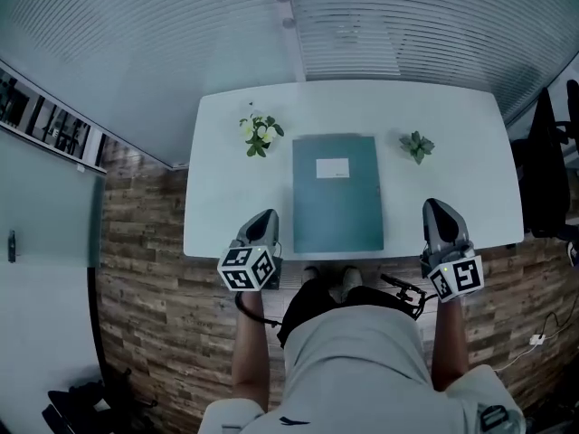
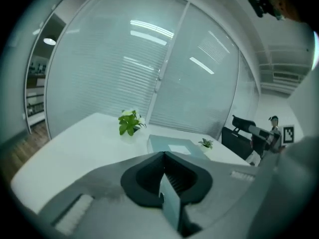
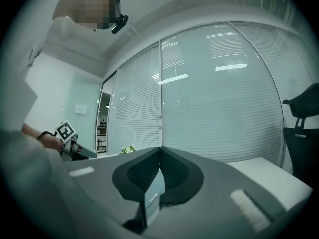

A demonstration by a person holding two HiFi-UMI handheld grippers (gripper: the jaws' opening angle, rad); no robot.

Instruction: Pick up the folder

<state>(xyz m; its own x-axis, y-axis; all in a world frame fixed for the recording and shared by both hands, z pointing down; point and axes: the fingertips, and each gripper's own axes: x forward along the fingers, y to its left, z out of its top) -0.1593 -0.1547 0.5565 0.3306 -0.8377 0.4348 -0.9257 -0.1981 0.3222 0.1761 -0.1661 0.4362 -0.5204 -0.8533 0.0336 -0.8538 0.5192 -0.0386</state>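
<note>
The task has hardly begun: the folder [image 1: 336, 193] lies flat and untouched on the white bench [image 1: 226, 206], its pale label [image 1: 332, 167] facing up and its near short edge at the bench's front edge. The left gripper [image 1: 263, 217] hovers over that front edge with its fingers pressed together and nothing between them. From those fingers the folder sits just off to the right and stretches away ahead, close but with a strip of bare bench between. The right gripper [image 1: 441, 208] is held at the same front edge on the other side, its fingers likewise closed on nothing. The folder lies to their left, and the gap here looks a little wider than on the left side. So the folder is between the two pairs of fingers and neither pair touches it. A flowering plant [image 1: 260, 134] stands ahead of the left fingers, beside the folder's far left corner, and a small green plant [image 1: 416, 145] stands ahead of the right fingers and slightly to their left, both clear of the folder. Everything is left to do, as I judge it: at least one pair of fingers must spread, reach the folder's edge, close on it and lift it off the bench.
</note>
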